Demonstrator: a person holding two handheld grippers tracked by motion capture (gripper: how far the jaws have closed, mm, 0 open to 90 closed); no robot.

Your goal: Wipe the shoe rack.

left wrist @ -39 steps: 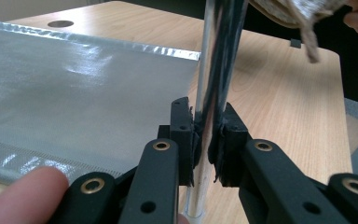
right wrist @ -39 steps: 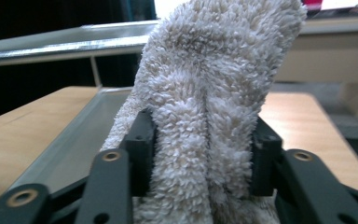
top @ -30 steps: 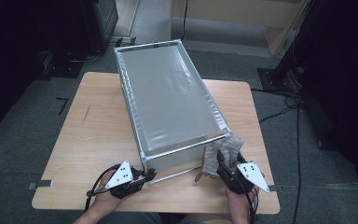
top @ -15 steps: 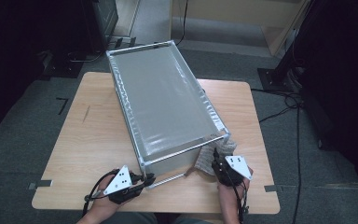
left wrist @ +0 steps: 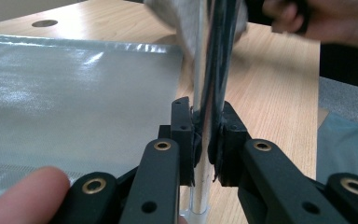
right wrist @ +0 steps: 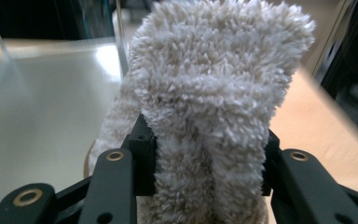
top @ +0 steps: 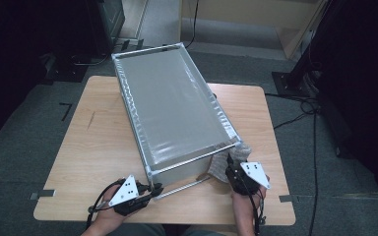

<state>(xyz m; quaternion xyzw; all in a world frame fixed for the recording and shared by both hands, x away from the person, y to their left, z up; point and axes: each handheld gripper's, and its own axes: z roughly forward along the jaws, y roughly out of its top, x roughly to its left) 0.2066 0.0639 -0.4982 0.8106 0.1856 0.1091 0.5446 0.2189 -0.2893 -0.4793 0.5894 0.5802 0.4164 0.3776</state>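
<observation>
1. Left claw sits at the near left corner of the box; in its own view the jaws are pinched together on the thin rod of the frame, pads tight on both sides.
2. Right claw is at the near right corner of the box; the jaws have just been closing, and the fluffy cloth stands bunched between them, pads pressing into the pile on either side.
3. From above, the cloth pokes out ahead of the right claw, tucked against the box's near right corner, just under the top rail; whether it touches the counter I cannot tell.
4. The box rests skewed on the counter, long side running away from the person; its mesh top gleams beside the left claw.
5. Both hands hold low at the near edge; left hand, right hand.
</observation>
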